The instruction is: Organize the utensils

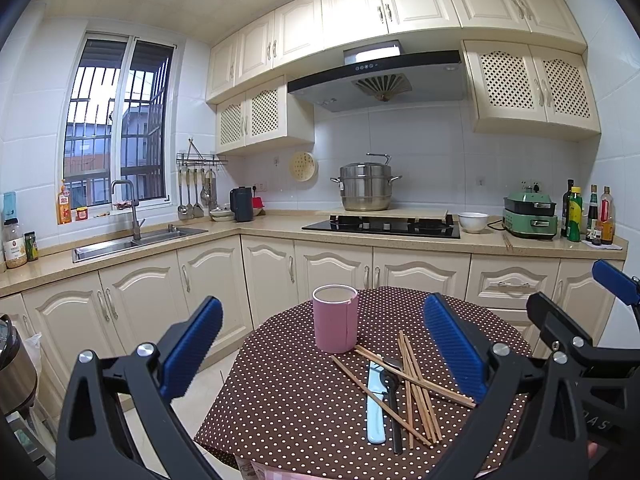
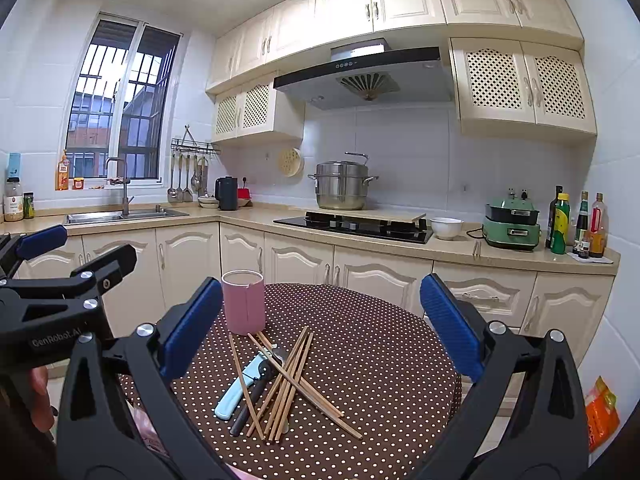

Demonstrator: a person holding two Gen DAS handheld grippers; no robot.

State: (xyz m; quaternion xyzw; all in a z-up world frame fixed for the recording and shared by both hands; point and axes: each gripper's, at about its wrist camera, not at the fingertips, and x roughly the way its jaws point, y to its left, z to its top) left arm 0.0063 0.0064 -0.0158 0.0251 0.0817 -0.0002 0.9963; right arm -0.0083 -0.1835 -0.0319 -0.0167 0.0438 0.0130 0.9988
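Both pairs of fingers were spread wide with nothing between them. My left gripper (image 1: 320, 356) hovered above the table, the pile of chopsticks (image 1: 416, 388) sitting ahead between its pads, nearer the right pad. My right gripper (image 2: 320, 328) hung the same way, the pile ahead and toward its left pad.

Risks as I judged them: the chopsticks were crisscrossed over a light blue handled utensil (image 1: 375, 408) and a black handled one (image 1: 394, 412), so pinching one stick would likely drag or flick its neighbours, maybe roll some off the polka-dot tablecloth (image 1: 288, 400). Thin sticks lying flat on cloth could slip out of the pads or snag the fabric. The pink holder cup (image 1: 335, 318) stood just beyond the pile, ahead of the left fingers, tall and narrow; a sideways bump or an angled insert could tip it. The two grippers were close side by side, so reaching in together risked a clash.

Pose: both held level, pointing forward over the near table edge, raised off the surface, touching nothing.
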